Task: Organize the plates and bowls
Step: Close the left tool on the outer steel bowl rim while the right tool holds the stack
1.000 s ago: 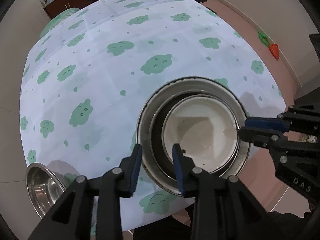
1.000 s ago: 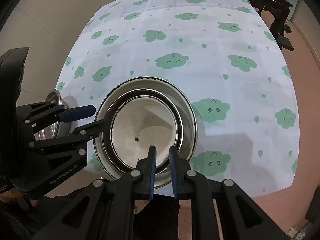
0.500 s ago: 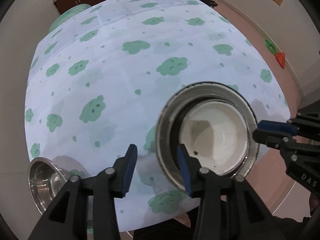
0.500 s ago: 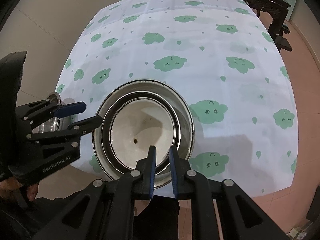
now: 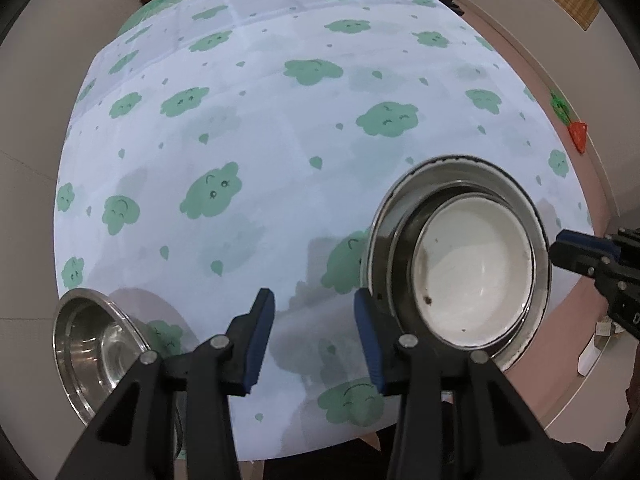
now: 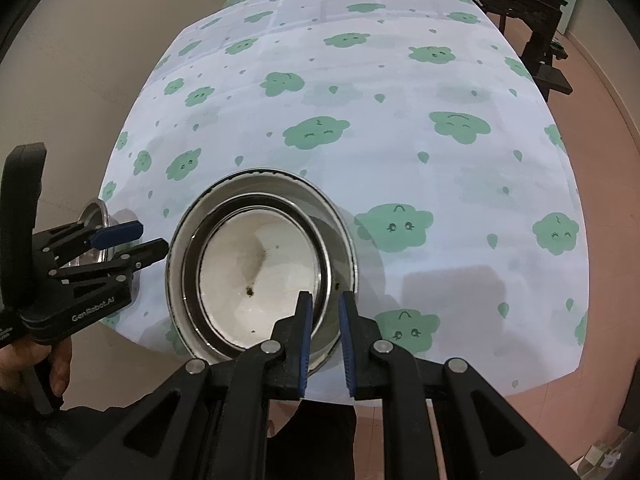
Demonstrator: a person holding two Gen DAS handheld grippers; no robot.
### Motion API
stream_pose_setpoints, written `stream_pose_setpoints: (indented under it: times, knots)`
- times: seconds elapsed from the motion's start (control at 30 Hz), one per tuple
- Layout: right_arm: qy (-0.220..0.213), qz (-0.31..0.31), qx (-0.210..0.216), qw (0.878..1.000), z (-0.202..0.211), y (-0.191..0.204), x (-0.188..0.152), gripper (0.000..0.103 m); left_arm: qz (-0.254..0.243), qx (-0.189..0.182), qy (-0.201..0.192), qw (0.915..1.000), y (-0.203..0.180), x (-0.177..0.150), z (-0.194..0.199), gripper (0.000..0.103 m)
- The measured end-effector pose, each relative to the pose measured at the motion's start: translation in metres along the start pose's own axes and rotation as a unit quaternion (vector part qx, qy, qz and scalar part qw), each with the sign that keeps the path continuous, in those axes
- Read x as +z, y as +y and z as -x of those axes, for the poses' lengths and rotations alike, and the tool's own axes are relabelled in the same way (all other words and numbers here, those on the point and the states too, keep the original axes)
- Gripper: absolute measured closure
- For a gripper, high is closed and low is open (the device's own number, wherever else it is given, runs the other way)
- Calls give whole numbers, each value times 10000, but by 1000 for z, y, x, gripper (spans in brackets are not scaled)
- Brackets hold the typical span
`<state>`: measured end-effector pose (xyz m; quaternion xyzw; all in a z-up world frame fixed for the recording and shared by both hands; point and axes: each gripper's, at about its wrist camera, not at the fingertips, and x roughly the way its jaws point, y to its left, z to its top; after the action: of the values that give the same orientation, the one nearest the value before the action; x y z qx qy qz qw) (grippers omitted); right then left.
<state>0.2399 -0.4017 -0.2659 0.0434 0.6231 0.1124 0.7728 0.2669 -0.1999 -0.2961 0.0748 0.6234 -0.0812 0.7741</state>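
A nested stack sits near the table's front edge: a large steel bowl (image 6: 340, 240) holding a smaller steel one and a white bowl (image 6: 256, 264) with dark specks. My right gripper (image 6: 326, 304) is shut on the stack's near rim, one finger inside and one outside. In the left wrist view the same steel bowl (image 5: 384, 216) and white bowl (image 5: 472, 272) lie to the right of my left gripper (image 5: 314, 308), which is open over bare cloth with nothing between its fingers. A small steel bowl (image 5: 96, 344) stands at the lower left, close to the table edge.
The table (image 6: 400, 80) wears a white cloth with green cloud prints. The left gripper (image 6: 154, 236) hovers just left of the stack, with the small steel bowl (image 6: 96, 216) behind it. Dark wooden furniture (image 6: 532, 12) stands beyond the far right corner.
My left gripper has let go of the stack's rim, opened wider and slid left onto bare cloth. The right gripper has kept its grip and place.
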Motion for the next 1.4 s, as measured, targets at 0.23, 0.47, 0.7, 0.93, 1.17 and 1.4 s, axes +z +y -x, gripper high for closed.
stream_pose_setpoints:
  times: [0.23, 0.47, 0.7, 0.93, 1.17, 1.4]
  knots:
    - [7, -144, -83, 9999, -5, -11, 1, 88, 51, -2, 39, 10000, 1, 3, -5, 62]
    - [70, -240, -98, 9996, -12, -18, 3, 88, 89, -12, -9, 10000, 2, 6, -6, 62]
    - [133, -249, -102, 9996, -16, -21, 5, 88, -52, -175, -8, 9998, -8, 10, -3, 62]
    - [183, -230, -61, 9995, -20, -21, 5, 87, -22, -116, 55, 9999, -9, 12, -8, 62]
    - [215, -191, -32, 9996, -24, -18, 6, 87, -133, -45, 190, 9997, -13, 10, -17, 62]
    - [260, -139, -53, 9996, -28, -15, 5, 87, -1, -261, 401, 9989, -11, 7, -26, 70]
